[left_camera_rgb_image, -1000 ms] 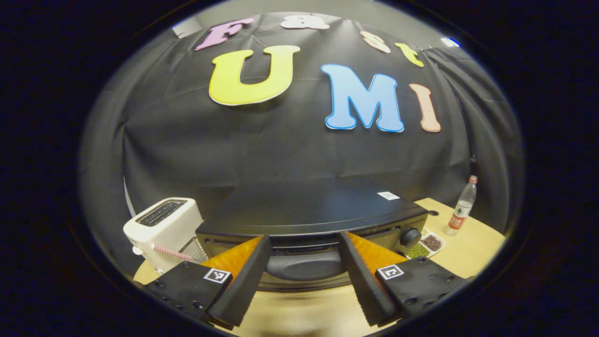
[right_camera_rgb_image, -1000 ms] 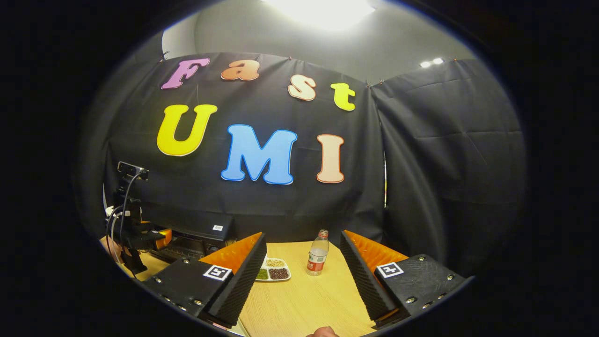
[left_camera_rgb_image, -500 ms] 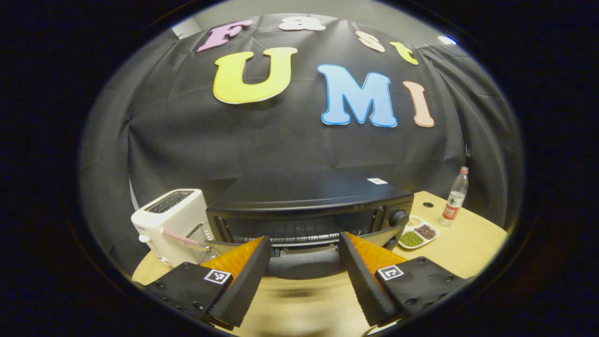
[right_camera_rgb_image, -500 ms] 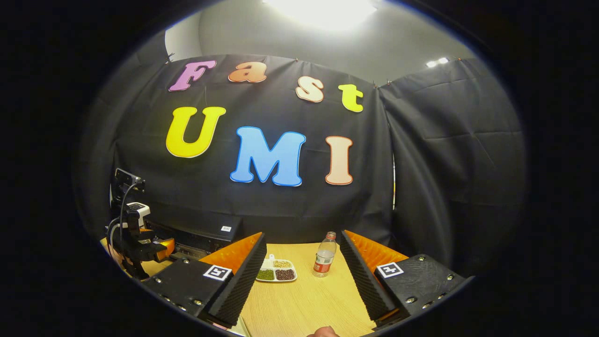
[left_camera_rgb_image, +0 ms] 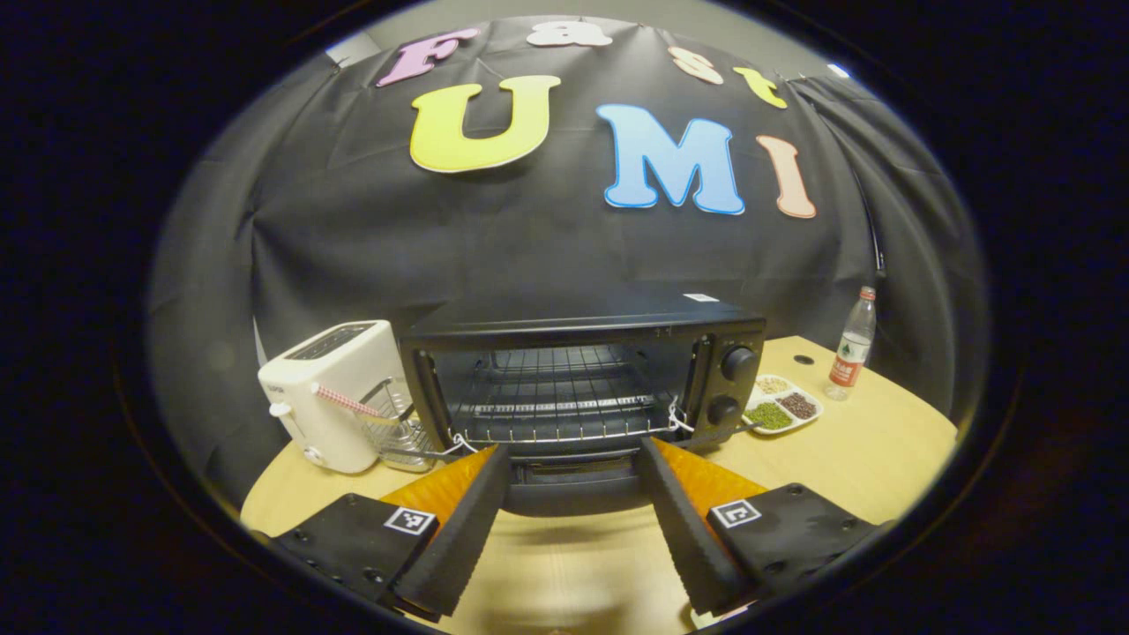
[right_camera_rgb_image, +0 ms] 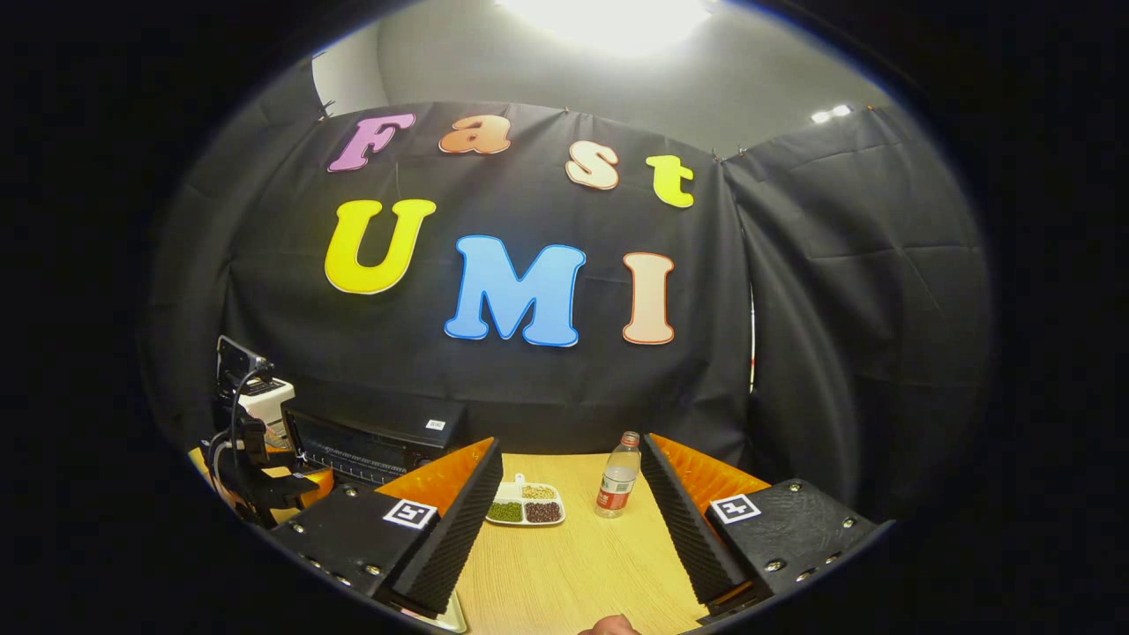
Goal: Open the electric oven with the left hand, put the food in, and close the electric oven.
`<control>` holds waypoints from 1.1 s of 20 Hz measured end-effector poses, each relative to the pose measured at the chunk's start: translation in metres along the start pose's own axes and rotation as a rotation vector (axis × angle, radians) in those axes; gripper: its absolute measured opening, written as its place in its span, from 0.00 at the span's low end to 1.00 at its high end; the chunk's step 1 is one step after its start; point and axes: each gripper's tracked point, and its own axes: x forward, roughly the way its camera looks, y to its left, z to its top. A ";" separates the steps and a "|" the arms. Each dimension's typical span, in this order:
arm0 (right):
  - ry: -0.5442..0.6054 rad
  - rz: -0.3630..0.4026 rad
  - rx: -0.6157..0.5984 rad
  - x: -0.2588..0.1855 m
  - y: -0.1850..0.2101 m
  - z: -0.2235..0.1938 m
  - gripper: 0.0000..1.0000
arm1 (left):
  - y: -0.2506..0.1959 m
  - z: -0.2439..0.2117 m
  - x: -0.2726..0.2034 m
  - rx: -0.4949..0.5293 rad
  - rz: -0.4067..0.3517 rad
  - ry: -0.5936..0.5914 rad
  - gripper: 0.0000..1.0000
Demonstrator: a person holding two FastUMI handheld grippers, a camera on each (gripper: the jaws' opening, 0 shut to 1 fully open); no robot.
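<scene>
The oven (left_camera_rgb_image: 578,388) sits mid-frame on the desk (left_camera_rgb_image: 847,467) with its door (left_camera_rgb_image: 573,489) pulled down between the wide-open, empty left tongs (left_camera_rgb_image: 571,529), so I think the right tongs (right_camera_rgb_image: 564,529), also open and empty, must fetch the food (right_camera_rgb_image: 525,504) next.

No legible text or labels

Black electric oven (left_camera_rgb_image: 582,370) sits on the wooden table w/ its door (left_camera_rgb_image: 571,483) swung down flat toward the left gripper view, cavity open. Inside, 1 wire rack (left_camera_rgb_image: 556,414) spans the cavity approx. mid-height. 2 round knobs (left_camera_rgb_image: 736,363) stacked on the right front panel. In the right gripper view the oven (right_camera_rgb_image: 370,441) stands at far left, seen at an angle.
</scene>
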 end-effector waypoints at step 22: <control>0.159 0.277 0.113 -0.010 0.060 -0.032 0.97 | -0.001 0.004 -0.076 -0.044 -0.012 -0.018 0.98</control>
